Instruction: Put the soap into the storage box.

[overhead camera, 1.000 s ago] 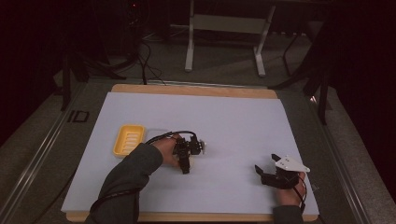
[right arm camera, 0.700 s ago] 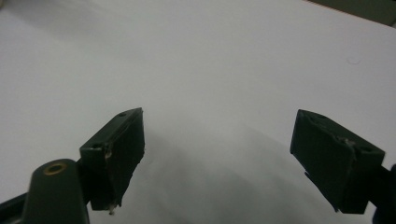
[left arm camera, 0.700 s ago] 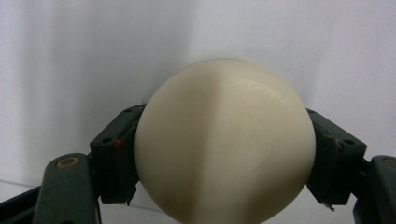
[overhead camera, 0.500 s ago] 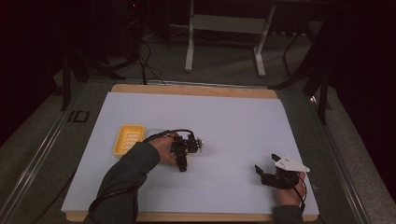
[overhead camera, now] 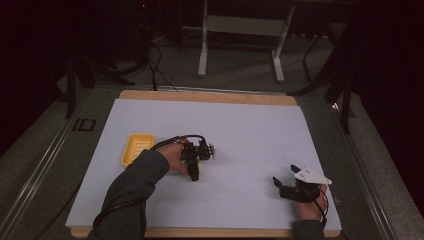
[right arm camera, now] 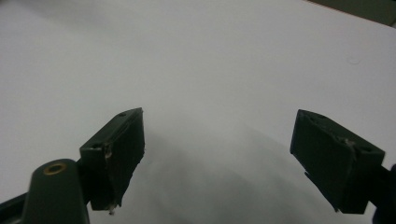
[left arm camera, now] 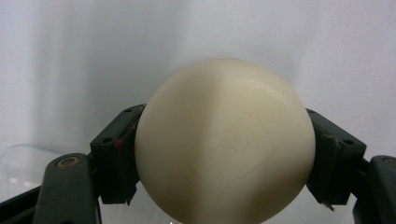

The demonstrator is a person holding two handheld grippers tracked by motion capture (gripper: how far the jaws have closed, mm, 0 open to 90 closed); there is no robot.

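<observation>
A cream ball (left arm camera: 225, 140) sits pinched between the black jaws of the left gripper (overhead camera: 194, 159), over the white sheet (overhead camera: 250, 135) just left of its centre. A yellow tray (overhead camera: 136, 149) lies at nine o'clock of it, near. The right gripper (overhead camera: 292, 186), jaws spread and empty, rests at four o'clock. Around the wooden table (overhead camera: 210, 96): dark floor, cables (overhead camera: 157, 60), a grey stand (overhead camera: 240, 30) at twelve.
</observation>
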